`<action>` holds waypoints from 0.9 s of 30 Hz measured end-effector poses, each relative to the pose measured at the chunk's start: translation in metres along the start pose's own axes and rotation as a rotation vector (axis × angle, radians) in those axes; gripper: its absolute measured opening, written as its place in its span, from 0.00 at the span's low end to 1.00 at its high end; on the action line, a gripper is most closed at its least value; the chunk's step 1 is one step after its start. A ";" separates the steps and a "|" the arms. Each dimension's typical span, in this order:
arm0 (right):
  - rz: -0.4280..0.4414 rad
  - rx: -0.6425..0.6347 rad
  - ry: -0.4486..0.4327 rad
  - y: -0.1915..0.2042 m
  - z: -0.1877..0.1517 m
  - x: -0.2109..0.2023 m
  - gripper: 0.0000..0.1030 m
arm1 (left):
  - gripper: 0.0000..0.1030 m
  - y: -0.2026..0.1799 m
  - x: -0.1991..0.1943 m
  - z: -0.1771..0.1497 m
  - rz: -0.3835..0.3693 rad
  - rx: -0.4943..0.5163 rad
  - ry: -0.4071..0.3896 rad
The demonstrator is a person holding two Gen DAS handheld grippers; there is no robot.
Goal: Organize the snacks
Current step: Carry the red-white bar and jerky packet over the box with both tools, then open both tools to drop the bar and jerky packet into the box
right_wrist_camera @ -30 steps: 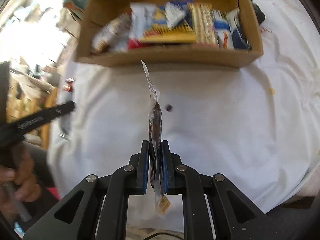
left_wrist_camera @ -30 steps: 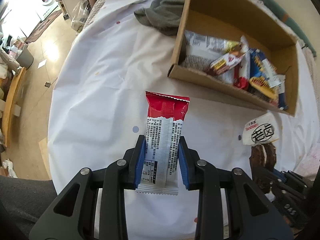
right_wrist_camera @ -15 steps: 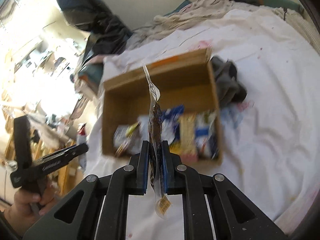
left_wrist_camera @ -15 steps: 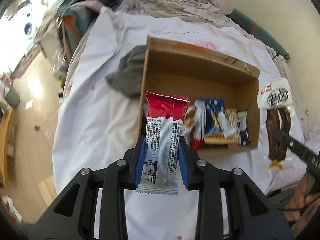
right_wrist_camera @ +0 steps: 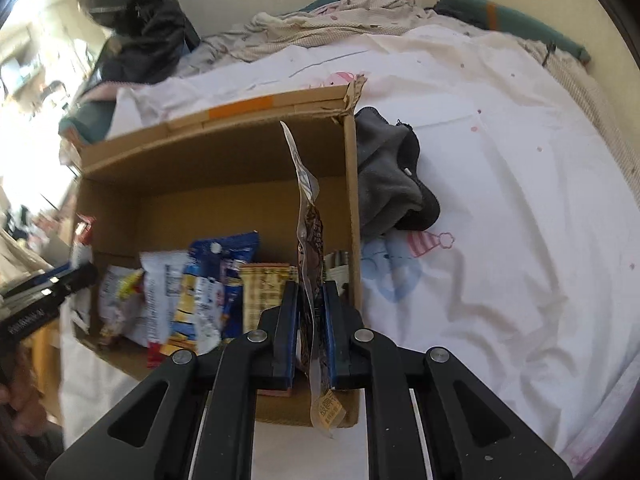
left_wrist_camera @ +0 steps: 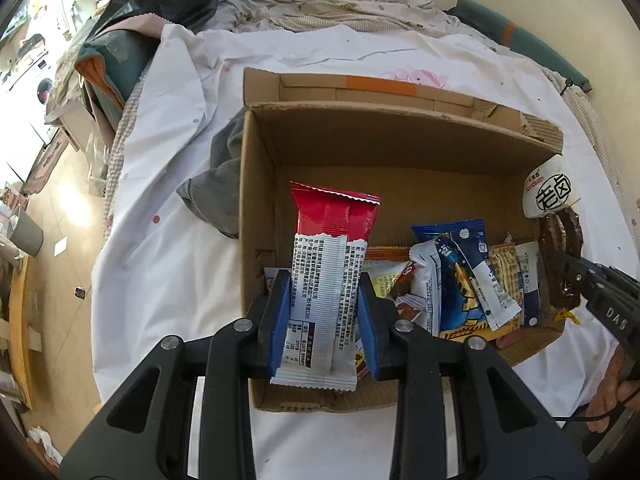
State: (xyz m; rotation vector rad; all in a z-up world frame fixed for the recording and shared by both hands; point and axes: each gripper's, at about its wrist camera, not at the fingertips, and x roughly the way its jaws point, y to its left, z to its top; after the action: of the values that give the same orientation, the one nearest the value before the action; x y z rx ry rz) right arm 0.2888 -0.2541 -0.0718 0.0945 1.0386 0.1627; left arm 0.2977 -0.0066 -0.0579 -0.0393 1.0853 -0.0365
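Note:
My left gripper point(left_wrist_camera: 323, 280) is shut on a red and white snack bar point(left_wrist_camera: 328, 264) and holds it upright over the near left end of an open cardboard box point(left_wrist_camera: 256, 208). Several snack packets point(left_wrist_camera: 460, 280) stand along the box's near side. My right gripper point(right_wrist_camera: 311, 292) is shut on a brown cookie packet point(right_wrist_camera: 310, 240), seen edge-on, over the box's point(right_wrist_camera: 352, 208) near right corner. The cookie packet point(left_wrist_camera: 558, 240) and right gripper point(left_wrist_camera: 560, 264) show at the right of the left wrist view. The left gripper point(right_wrist_camera: 86, 272) shows at the left of the right wrist view.
The box sits on a white sheet point(left_wrist_camera: 168, 272) point(right_wrist_camera: 500, 240) over a bed. A grey cloth point(left_wrist_camera: 218, 192) point(right_wrist_camera: 388, 184) lies against the box's outer side. Crumpled bedding point(left_wrist_camera: 328, 4) and dark clothes point(right_wrist_camera: 136, 28) lie at the far end.
Both grippers have risen and moved in over the box, each still holding its snack. A second ago they were low over the sheet in front of the box.

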 end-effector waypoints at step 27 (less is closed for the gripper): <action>0.203 0.093 -0.079 0.002 -0.010 -0.046 0.83 | 0.83 0.009 -0.042 -0.018 -0.049 -0.058 -0.079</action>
State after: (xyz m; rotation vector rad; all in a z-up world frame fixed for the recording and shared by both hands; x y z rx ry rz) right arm 0.2576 -0.2601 -0.0374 0.2891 0.9570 0.2921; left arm 0.2617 0.0044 -0.0296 -0.1182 1.0058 -0.0470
